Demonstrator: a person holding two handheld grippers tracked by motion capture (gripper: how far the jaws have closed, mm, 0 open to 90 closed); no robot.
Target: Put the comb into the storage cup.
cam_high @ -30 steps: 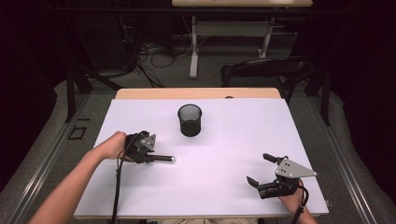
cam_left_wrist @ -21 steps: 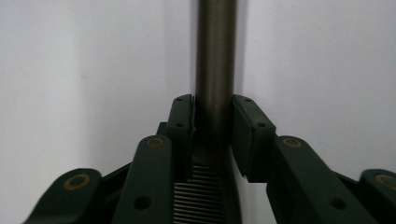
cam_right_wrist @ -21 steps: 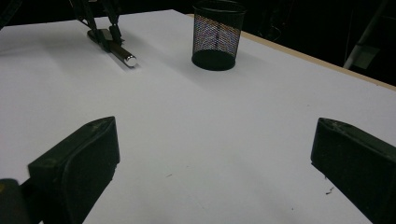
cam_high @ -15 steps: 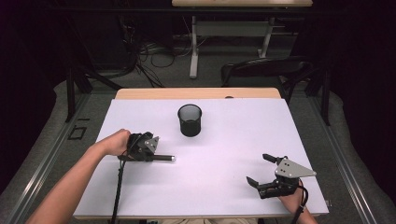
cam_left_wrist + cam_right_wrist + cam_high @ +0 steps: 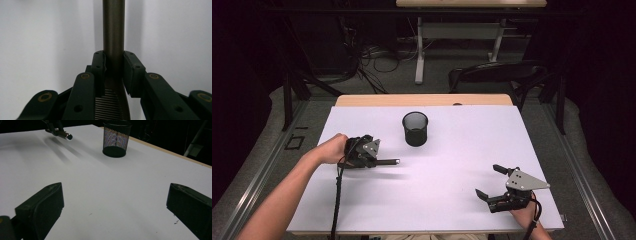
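My left gripper [image 5: 374, 161] sits over the left part of the white table [image 5: 452, 200], level with the near side of the mesh cup [image 5: 415, 128]. Its jaws are clamped on a dark metallic pen [image 5: 384, 162]. In the left gripper view the pen [image 5: 113, 27] runs straight up between the two pads, gripped just above its ribbed section, with the plain barrel reaching forward past the jaw tips. In the high view the pen lies roughly level, its tip pointing toward the table's middle, just below and left of the cup. A shadow falls on the table under it; I cannot tell whether the tip touches the surface.

The cup stands upright toward the far centre of the table, black wire mesh, open top. It is near the pen but apart from it.

My right gripper [image 5: 493, 181] is low at the near right corner, well apart from cup and pen. Its jaws stand wide apart with nothing between them. In the right gripper view bare table lies between the two black jaws, with the cup [image 5: 116, 138] ahead and the pen tip [image 5: 65, 135] at the upper left.
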